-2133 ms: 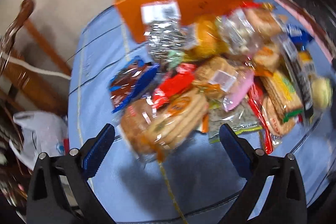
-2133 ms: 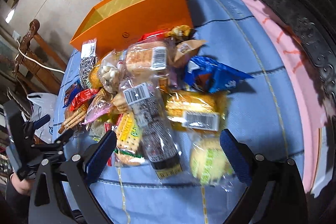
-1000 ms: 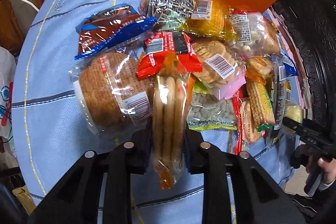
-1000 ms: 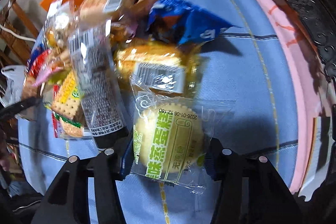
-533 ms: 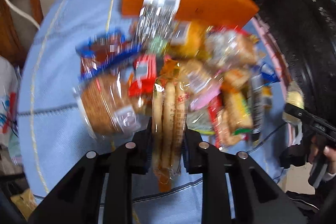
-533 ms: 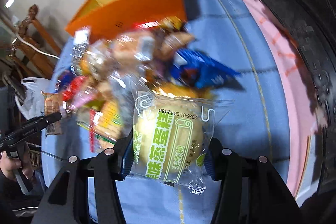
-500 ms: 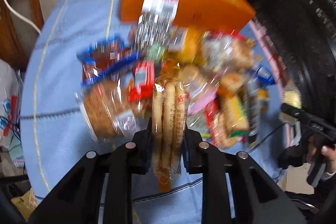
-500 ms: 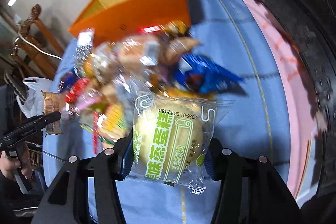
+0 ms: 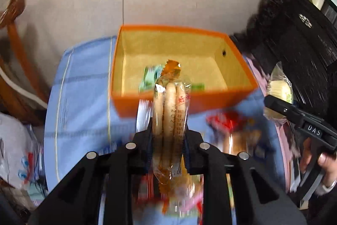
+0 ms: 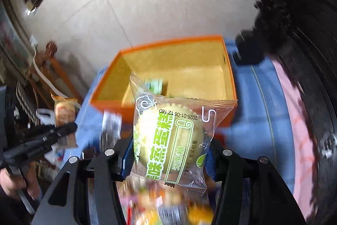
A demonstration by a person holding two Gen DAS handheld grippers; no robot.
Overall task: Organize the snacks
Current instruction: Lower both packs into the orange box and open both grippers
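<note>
Orange box faces my left claw, clamped on a biscuit packet short of its near wall. Right view: right claw grips a steamed cake; I judge both need carrying over the rim, then releasing.

A clear pack of long pale biscuits stands upright above the pile, before the open orange box. A round yellow steamed cake in green-printed clear wrap faces the same box, which holds a green packet.
</note>
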